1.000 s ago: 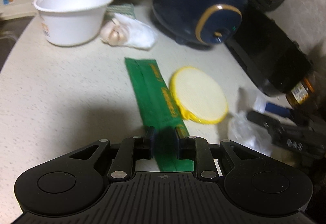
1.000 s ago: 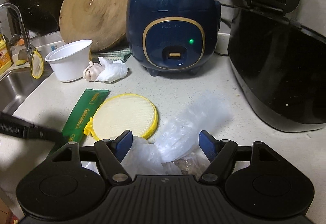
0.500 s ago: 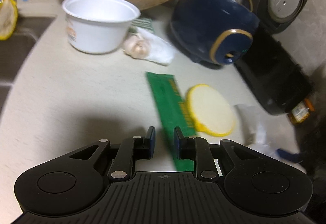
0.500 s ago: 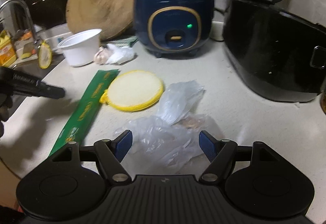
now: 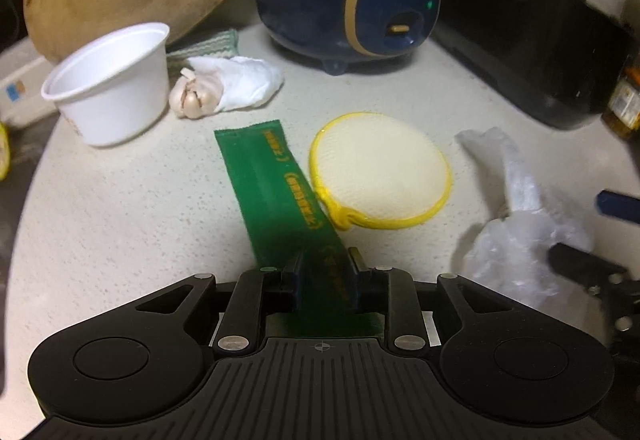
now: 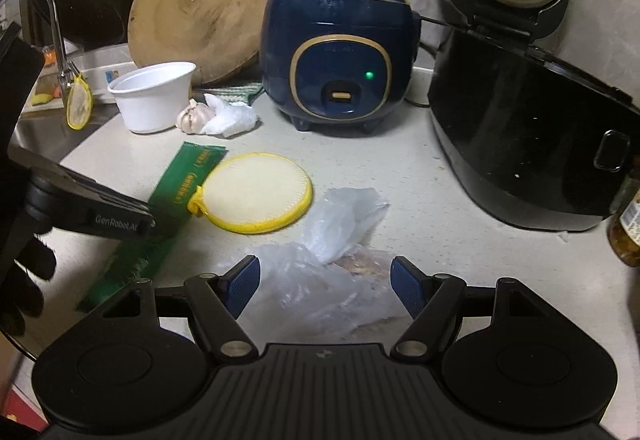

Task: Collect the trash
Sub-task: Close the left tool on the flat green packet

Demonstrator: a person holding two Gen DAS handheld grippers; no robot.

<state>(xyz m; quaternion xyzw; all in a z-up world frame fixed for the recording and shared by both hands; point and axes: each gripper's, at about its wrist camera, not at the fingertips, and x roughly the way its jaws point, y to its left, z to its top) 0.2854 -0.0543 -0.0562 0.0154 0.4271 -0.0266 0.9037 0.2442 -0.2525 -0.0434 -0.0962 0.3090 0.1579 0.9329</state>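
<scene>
A long green wrapper (image 5: pixel 272 179) lies flat on the speckled counter (image 5: pixel 120 220), and its near end runs between the fingers of my left gripper (image 5: pixel 324 272). Those jaws are opening and the pads do not clamp the wrapper. The right wrist view shows the same wrapper (image 6: pixel 184 175) under the left gripper (image 6: pixel 150 224). A crumpled clear plastic bag (image 6: pixel 340 224) sits between the blue pads of my right gripper (image 6: pixel 324 284), which is open and not touching it. In the left view the bag (image 5: pixel 520 207) is at the right, beside the right gripper (image 5: pixel 592 232).
A round yellow-rimmed scrubber (image 5: pixel 380 167) touches the wrapper's right side. Behind it are a white cup (image 5: pixel 116 87), a garlic bulb (image 5: pixel 194 95) and a crumpled white tissue (image 5: pixel 248 83). A blue rice cooker (image 6: pixel 336 63), a black open cooker (image 6: pixel 520 143), a wooden board (image 6: pixel 208 15), the sink (image 6: pixel 36 127) and a jar (image 6: pixel 628 228) surround the counter.
The left gripper swung sideways over the wrapper and back, and its jaws widened a little. The right gripper drew back from the bag, then held still.
</scene>
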